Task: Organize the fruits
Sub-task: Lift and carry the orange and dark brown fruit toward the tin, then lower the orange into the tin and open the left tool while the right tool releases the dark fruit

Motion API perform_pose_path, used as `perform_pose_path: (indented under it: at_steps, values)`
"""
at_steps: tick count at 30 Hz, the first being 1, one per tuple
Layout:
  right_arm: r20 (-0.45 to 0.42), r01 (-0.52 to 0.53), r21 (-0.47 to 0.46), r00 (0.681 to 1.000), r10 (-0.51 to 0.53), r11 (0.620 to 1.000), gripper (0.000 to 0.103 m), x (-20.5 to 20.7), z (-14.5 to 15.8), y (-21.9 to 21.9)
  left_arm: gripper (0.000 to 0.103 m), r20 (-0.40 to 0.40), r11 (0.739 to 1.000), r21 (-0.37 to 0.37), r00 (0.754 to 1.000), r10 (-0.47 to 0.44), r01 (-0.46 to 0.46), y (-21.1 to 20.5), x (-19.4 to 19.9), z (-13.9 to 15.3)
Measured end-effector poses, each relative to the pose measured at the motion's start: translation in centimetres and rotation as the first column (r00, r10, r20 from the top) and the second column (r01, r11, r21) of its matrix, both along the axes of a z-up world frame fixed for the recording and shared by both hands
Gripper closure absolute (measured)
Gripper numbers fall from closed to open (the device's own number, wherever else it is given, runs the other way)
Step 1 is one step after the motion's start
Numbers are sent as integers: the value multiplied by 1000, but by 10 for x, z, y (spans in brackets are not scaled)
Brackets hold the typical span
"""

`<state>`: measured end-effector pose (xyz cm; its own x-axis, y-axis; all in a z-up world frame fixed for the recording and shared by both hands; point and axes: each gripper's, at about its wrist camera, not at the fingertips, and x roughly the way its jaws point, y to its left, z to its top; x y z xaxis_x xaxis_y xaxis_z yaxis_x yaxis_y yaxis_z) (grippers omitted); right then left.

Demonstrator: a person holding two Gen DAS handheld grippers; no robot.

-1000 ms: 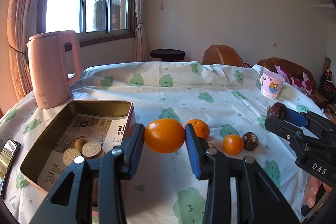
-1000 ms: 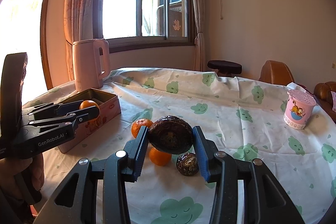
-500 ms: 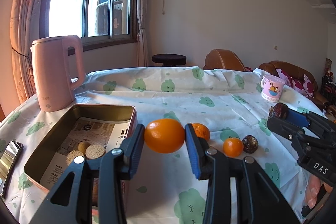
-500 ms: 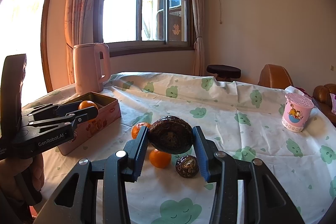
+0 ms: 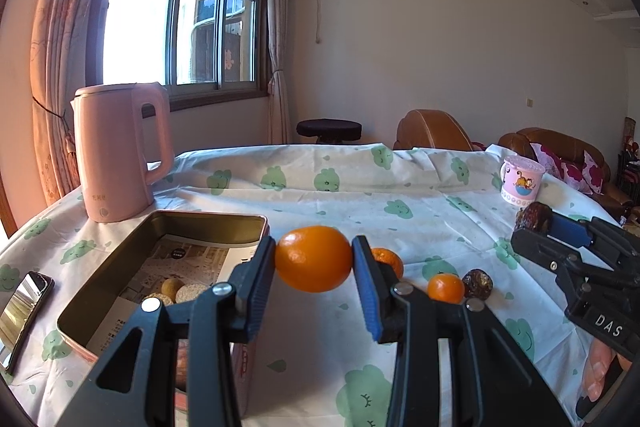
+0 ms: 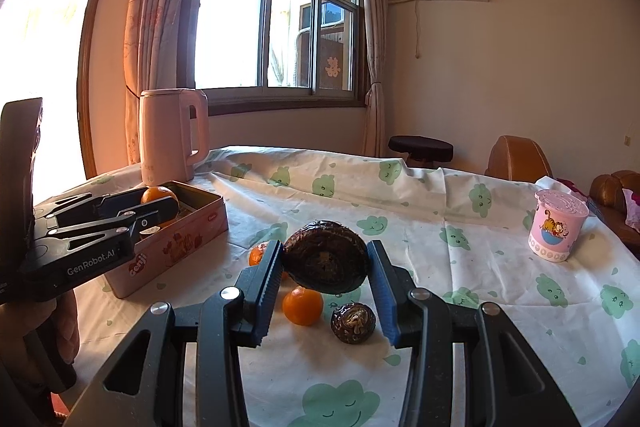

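1. Both grippers are closed on fruit, held above the table: the left gripper (image 5: 314,259) has its blue pads pressed on either side of a large orange (image 5: 313,259), and the right gripper (image 6: 326,263) clamps a dark, wrinkled brown fruit (image 6: 326,257) (which kind I cannot tell) between its fingers.
2. Beneath them the table wears a white tablecloth (image 5: 360,195) printed with green cloud faces.
3. At the far left stands a pink electric kettle (image 5: 118,151), upright, just behind the tin.
4. Nearer, on the left, lies an open rectangular tin box (image 5: 100,279) with pink outer walls; printed paper lines its floor, and a few round pale biscuits (image 5: 188,293) sit at its near end. In the right wrist view the large orange hangs over the tin's near part.
5. At the far right of the table is a pink cartoon cup (image 6: 558,225), well apart from the fruit.
6. A phone (image 5: 22,307) lies flat at the left edge, beside the tin.
7. On the cloth right of the tin lie two small oranges, one (image 6: 303,305) nearer and one (image 6: 258,254) farther, partly hidden behind the grippers.
8. Just right of the nearer small orange rests a small dark wrinkled fruit (image 6: 353,323).
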<state>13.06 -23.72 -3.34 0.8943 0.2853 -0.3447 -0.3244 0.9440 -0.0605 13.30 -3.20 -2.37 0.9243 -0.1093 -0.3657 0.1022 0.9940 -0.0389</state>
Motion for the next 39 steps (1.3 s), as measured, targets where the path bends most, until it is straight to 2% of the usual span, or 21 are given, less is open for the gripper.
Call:
perform_pose_path:
  at_steps: [5,9,19,29,39]
  values:
    - [-15,-41,-3,999,41,999,58,3,2,11,62,-29,1000,-14,999,14,-15,10,1,-2]
    - [0,-86,-35,996,86,996,58,5,12,34,62,-41,999,-12,998,41,-42,25,0,-1]
    - [-29,-226,-26,974,226,974,58,20,34,93,62,-61,993,15,992,114,-114,71,5,0]
    - [-78,-306,-63,951,301,950,58,35,27,144,62,-131,977,25,968,212,-211,125,23,-7]
    - [-154,-341,-102,934,323,935,58,58,6,181,62,-215,979,53,956,201,-194,134,45,-18]
